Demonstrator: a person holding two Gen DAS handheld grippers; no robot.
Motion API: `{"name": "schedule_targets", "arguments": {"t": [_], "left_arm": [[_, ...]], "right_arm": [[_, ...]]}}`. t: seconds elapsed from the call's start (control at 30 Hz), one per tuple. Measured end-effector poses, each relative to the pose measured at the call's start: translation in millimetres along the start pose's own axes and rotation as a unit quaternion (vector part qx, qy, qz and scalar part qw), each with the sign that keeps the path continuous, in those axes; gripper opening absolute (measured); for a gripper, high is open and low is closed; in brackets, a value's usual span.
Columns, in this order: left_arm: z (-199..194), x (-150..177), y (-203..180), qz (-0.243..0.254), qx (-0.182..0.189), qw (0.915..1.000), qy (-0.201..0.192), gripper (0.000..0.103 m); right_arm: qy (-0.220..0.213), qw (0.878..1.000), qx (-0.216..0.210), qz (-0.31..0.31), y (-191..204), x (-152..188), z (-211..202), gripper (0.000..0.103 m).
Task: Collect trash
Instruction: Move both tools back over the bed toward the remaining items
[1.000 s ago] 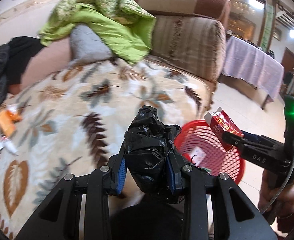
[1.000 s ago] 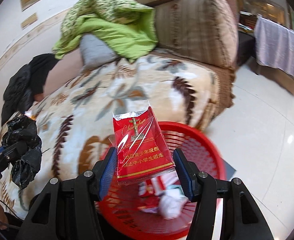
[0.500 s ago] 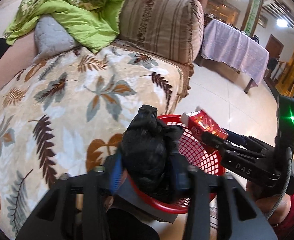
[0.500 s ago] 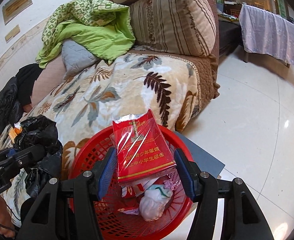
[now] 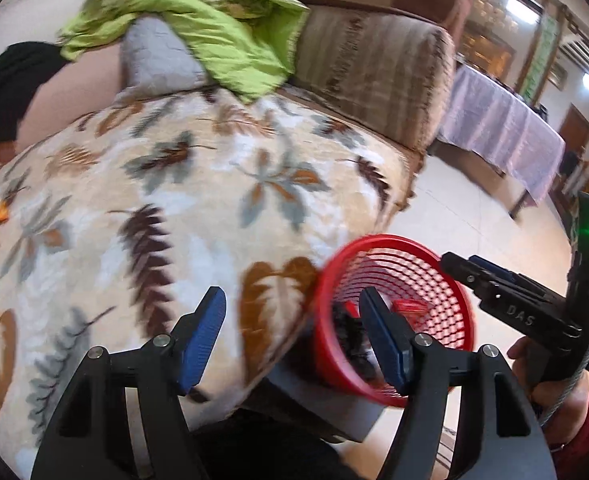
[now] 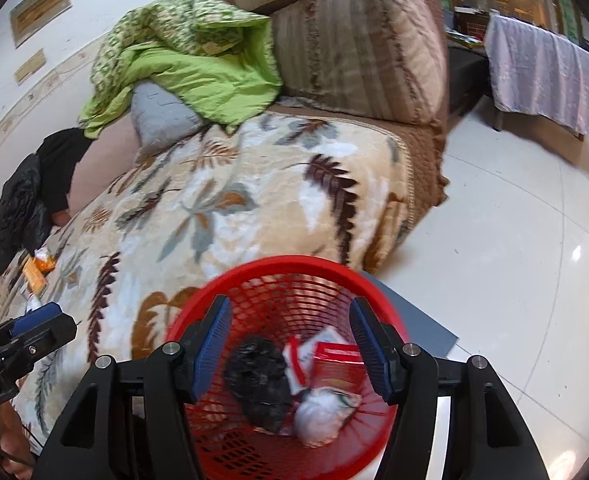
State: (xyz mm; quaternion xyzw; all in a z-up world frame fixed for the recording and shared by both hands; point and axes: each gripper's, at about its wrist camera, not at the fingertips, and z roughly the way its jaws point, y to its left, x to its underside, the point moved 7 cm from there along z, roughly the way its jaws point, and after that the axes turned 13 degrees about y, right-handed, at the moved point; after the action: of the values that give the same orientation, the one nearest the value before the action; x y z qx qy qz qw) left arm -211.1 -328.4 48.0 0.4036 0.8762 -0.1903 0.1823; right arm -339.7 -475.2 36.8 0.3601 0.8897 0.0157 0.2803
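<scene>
Both jaws emptied; red pack [image 6: 340,368], lettering blurred, in basket [image 6: 254,276]

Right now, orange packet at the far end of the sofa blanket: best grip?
Pinch the orange packet across its narrow width, coming from above: it seems to lie flat on the leaf-print blanket, so only its long edges offer purchase. Blurred; confirm closer.
</scene>
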Motion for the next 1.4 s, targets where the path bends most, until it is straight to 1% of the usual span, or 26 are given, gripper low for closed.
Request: {"name": "schedule_targets", "arguments": {"t": [0.13, 0.2, 0.27, 0.43, 0.5, 0.57, 0.6, 0.63, 0.7, 0.73, 0.77, 0.83, 0.87, 0.97, 1.03, 1.07, 1.17, 1.27, 1.33, 1.4], "left_arm": [[-18, 12, 40, -0.033, -0.025, 0.9991, -0.012, 0.068], [-30, 20, 64, -0.051, -0.042, 0.9976, -0.020, 0.068], [-40, 28, 86, -0.068, -0.058, 0.9956, -0.027, 0.068], [-62, 55, 148, -0.130, -0.086, 0.9872, -0.033, 0.068], [-72, 68, 181, -0.161, -0.110, 0.9799, -0.039, 0.068], [-79, 79, 207, -0.186, -0.137, 0.9719, -0.045, 0.068], [-84, 88, 228, -0.208, -0.157, 0.9644, -0.046, 0.068], [-87, 94, 241, -0.220, -0.164, 0.9605, -0.047, 0.068], [-97, 110, 278, -0.261, -0.189, 0.9452, -0.056, 0.068], [-99, 115, 289, -0.272, -0.200, 0.9397, -0.057, 0.068], [-103, 123, 309, -0.292, -0.220, 0.9289, -0.060, 0.068], [-108, 134, 333, -0.310, -0.252, 0.9143, -0.068, 0.068], [-109, 141, 347, -0.321, -0.271, 0.9050, -0.070, 0.068], [-104, 157, 374, -0.348, -0.275, 0.8938, -0.069, 0.068], [-99, 164, 384, -0.363, -0.261, 0.8928, -0.058, 0.068], [-100, 165, 388, -0.368, -0.257, 0.8916, -0.061, 0.068], [-104, 162, 388, -0.362, -0.268, 0.8904, -0.068, 0.068], [-103, 164, 392, -0.370, -0.259, 0.8901, -0.065, 0.068], [-102, 166, 396, -0.376, -0.258, 0.8878, -0.064, 0.068], [-104, 169, 400, -0.385, -0.254, 0.8848, -0.066, 0.068]], "right_arm": [[0.008, 0.999, -0.027, -0.038, 45, -1, 9, 0.065], [0.010, 0.998, -0.037, -0.058, 65, 0, 12, 0.065], [0.010, 0.995, -0.049, -0.088, 94, 0, 15, 0.065], [0.017, 0.984, -0.085, -0.156, 166, 7, 22, 0.065], [0.026, 0.978, -0.099, -0.184, 194, 12, 26, 0.065], [0.038, 0.971, -0.113, -0.205, 218, 17, 31, 0.065], [0.047, 0.966, -0.124, -0.220, 233, 21, 34, 0.065], [0.054, 0.962, -0.130, -0.232, 244, 25, 36, 0.065], [0.065, 0.956, -0.139, -0.252, 265, 31, 42, 0.065], [0.076, 0.951, -0.145, -0.263, 278, 36, 45, 0.065], [0.084, 0.947, -0.151, -0.271, 288, 38, 48, 0.065], [0.099, 0.939, -0.164, -0.285, 308, 42, 55, 0.065], [0.108, 0.935, -0.167, -0.294, 321, 45, 60, 0.065], [0.125, 0.924, -0.175, -0.316, 353, 50, 74, 0.065], [0.138, 0.916, -0.178, -0.332, 377, 52, 87, 0.065], [0.143, 0.913, -0.180, -0.338, 387, 53, 93, 0.065], [0.160, 0.900, -0.177, -0.364, 422, 55, 115, 0.065], [0.162, 0.890, -0.174, -0.389, 457, 53, 136, 0.065], [0.160, 0.886, -0.169, -0.402, 478, 48, 151, 0.065], [0.167, 0.882, -0.169, -0.407, 498, 46, 165, 0.065]]}}
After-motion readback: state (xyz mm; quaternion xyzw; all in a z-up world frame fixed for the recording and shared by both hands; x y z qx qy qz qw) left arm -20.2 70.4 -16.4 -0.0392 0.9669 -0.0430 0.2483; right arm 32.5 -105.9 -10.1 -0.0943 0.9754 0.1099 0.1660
